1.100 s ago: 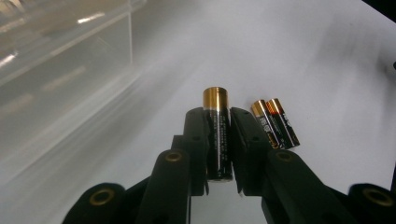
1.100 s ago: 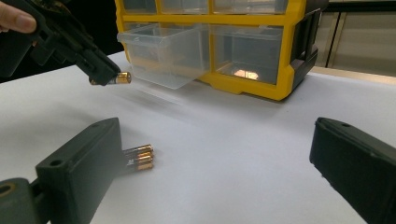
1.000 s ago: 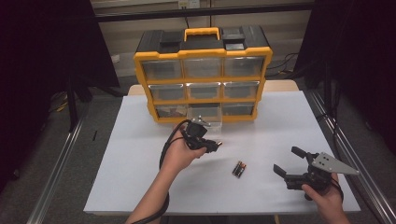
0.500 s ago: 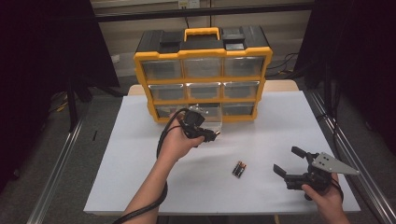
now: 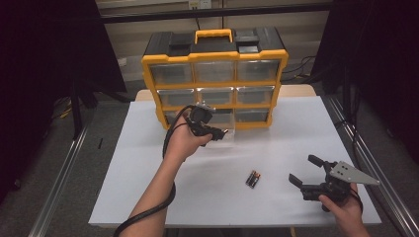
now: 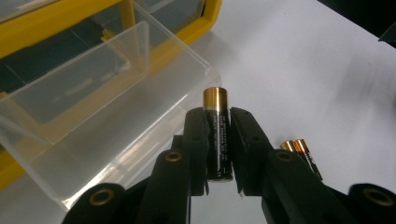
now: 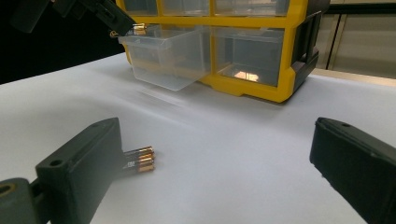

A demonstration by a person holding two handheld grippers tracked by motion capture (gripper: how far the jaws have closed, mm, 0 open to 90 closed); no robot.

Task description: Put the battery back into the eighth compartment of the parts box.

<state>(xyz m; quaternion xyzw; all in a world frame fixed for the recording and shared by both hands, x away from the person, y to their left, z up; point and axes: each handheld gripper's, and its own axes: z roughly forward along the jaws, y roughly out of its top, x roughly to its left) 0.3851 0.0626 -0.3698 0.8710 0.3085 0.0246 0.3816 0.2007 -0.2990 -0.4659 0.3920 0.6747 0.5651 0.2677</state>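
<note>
My left hand-held gripper (image 6: 218, 154) clamps a battery (image 6: 217, 135) beside the clear drawer (image 6: 93, 121); my right hand-held gripper (image 5: 307, 174) gapes empty over the desk (image 5: 276, 138)

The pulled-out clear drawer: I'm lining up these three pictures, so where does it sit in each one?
High view: the clear drawer juts from the bottom row's middle, just right of the left gripper.
Left gripper view: it spans the left half, just beyond the battery clamped in the jaws.
Right gripper view: upper left, sticking out toward the camera.
Shared landmark: the yellow organizer.
</note>
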